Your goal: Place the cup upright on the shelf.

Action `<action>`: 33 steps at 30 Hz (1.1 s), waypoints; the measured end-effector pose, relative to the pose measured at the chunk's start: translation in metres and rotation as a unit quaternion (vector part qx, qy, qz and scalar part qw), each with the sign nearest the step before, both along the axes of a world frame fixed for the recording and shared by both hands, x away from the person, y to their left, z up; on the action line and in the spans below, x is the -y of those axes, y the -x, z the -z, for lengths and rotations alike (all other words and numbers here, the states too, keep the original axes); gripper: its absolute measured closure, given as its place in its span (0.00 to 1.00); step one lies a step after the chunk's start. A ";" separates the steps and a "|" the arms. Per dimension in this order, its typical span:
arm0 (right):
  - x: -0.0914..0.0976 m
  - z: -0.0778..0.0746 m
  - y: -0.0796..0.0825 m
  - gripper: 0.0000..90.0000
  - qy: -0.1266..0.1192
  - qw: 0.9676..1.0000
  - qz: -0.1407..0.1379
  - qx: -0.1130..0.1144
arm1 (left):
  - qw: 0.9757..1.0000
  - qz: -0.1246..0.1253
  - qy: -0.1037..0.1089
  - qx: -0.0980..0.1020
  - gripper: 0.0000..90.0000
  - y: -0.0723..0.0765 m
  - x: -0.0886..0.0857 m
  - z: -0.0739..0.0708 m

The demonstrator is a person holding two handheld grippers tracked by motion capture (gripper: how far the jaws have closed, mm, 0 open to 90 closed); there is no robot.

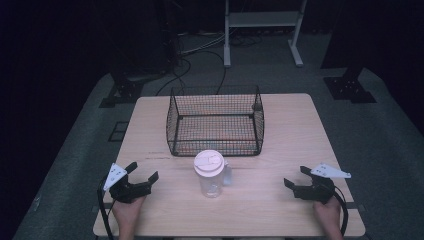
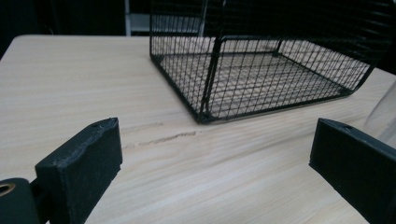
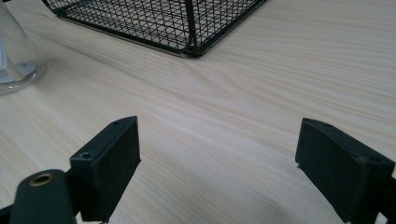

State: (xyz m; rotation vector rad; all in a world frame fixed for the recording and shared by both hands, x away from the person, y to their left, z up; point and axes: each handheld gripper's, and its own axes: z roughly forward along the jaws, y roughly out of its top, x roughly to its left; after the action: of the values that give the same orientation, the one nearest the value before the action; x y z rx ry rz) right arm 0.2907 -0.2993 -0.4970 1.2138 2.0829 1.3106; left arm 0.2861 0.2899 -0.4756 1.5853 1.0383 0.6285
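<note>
So there's a light wooden table [image 1: 280,200] with a black wire mesh basket [image 1: 215,121] sitting toward the far middle, open side up, nothing I can make out inside it. Just in front of the basket, nearer the person, stands a clear plastic cup [image 1: 210,174] with a white lid – upright, close to the basket's front wall but not touching it. The left gripper [image 1: 142,174] rests low at the near left of the table, jaws spread wide with nothing between them, well apart from the cup. The right gripper [image 1: 297,176] is at the near right – same deal, jaws wide apart, just bare wood in the gap. In the left gripper view a scuff mark [image 2: 159,138] runs along the wood near the basket's corner.
</note>
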 end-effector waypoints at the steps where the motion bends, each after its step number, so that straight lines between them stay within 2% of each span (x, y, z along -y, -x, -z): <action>1: 0.000 0.000 0.000 0.14 0.000 1.000 0.000 0.000 | 1.000 0.003 -0.002 0.001 0.02 0.000 0.001 0.000; 15: -0.001 0.000 0.000 0.14 0.005 1.000 -0.003 0.000 | 0.999 0.032 0.012 0.019 0.02 0.006 0.008 -0.006; 23: -0.001 0.000 0.001 0.14 0.004 1.000 -0.003 0.000 | 0.998 0.051 0.001 0.028 0.00 0.009 0.019 -0.009; 27: -0.001 0.000 0.001 0.14 0.004 1.000 -0.003 -0.001 | 0.998 0.060 -0.003 0.024 0.00 0.008 0.024 -0.011; 33: -0.001 0.000 0.001 0.14 0.004 1.000 -0.003 -0.001 | 0.997 0.069 -0.013 0.029 0.00 0.008 0.028 -0.014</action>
State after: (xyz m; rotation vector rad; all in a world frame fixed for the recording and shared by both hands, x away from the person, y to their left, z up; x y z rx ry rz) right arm 0.2900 -0.2979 -0.4969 1.2062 2.0933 1.3029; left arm 0.2780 0.2618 -0.4618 1.6356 0.8736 0.5921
